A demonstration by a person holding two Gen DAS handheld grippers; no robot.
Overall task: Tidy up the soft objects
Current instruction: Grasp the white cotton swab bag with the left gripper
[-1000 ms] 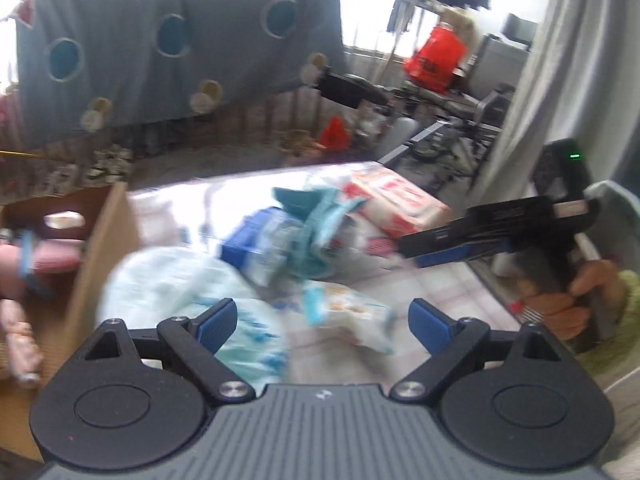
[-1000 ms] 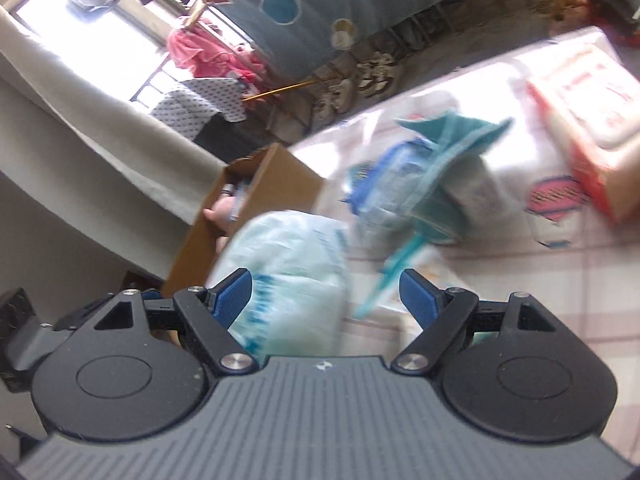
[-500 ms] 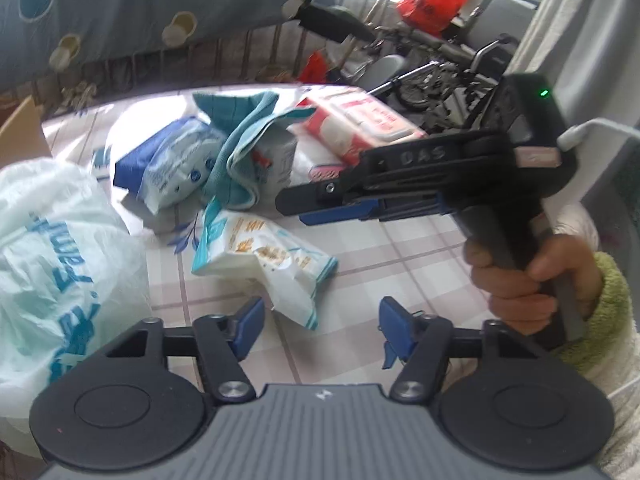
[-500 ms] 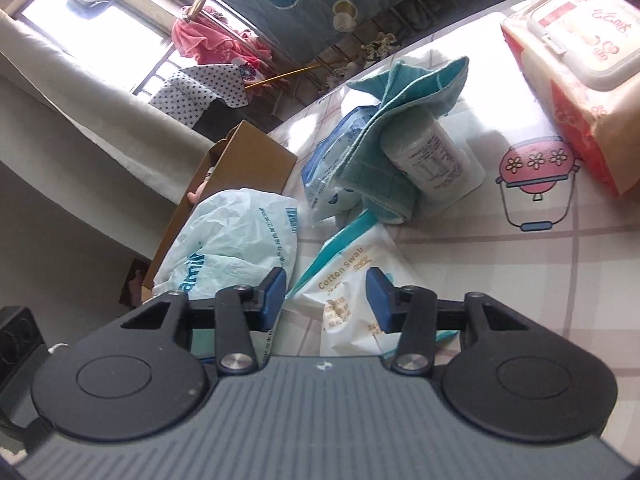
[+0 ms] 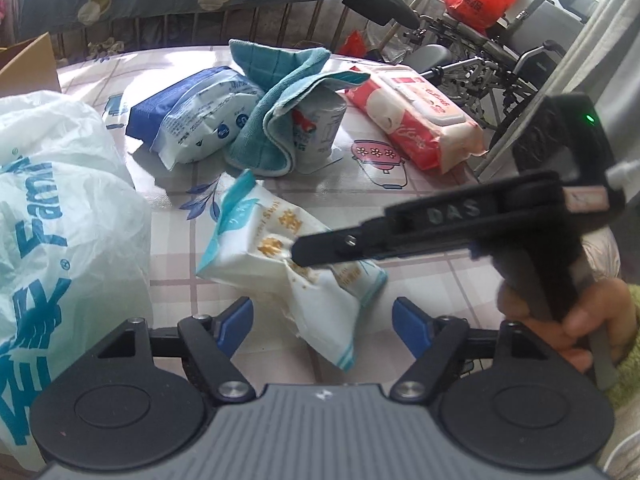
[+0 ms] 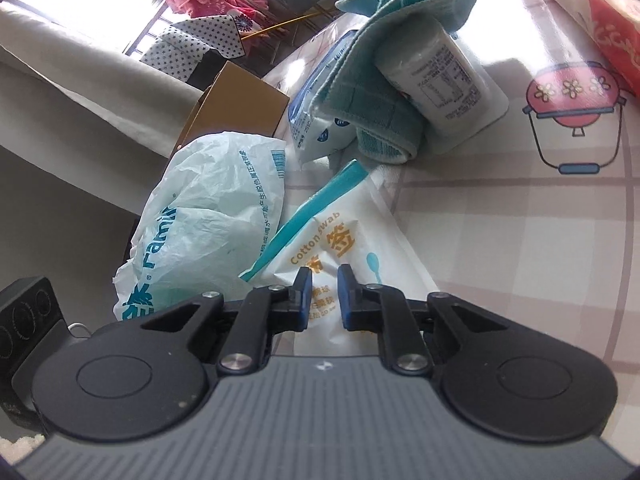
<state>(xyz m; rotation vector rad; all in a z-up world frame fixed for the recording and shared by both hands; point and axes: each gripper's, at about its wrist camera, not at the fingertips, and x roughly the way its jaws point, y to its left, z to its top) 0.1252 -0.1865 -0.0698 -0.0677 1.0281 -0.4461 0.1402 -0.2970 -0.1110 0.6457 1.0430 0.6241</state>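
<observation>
White swab pack (image 5: 280,256) lies on counter (image 5: 440,280), w/ its near corner between left claw (image 5: 322,320) pads; jaws wide, opening, not touching it. Right claw (image 5: 316,250) tip pinches pack's middle. Plastic bag (image 5: 60,220) to left.

Right view: right claw (image 6: 325,294) jaws nearly together, clamping pack (image 6: 340,240). Teal cloth (image 6: 384,60) drapes over a bottle (image 6: 440,68) beyond.

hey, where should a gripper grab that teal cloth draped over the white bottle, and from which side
Probably the raised fold at the top of the teal cloth, taken from above. There the fabric stands up in a loose peak clear of the white bottle and the blue wipes pack beside it, so fingers can close on cloth alone. Lower down it wraps the bottle and lies on the table.
</observation>
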